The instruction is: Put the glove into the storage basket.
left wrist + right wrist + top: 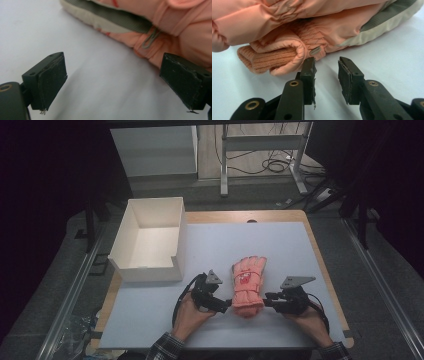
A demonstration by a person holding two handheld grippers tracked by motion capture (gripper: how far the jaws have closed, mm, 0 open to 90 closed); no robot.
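Right gripper view shows the right gripper (327, 65) with its jaws a little apart and nothing between them. They sit just beside the cuff of the pink glove (307, 32), maybe ready to pinch it. The left gripper (112, 80) has its jaws wide apart, close to the other side of the glove. The glove lies flat on the white table (280, 245), between both tongs. A white box (150, 265) waits open nearby, likely for the glove.
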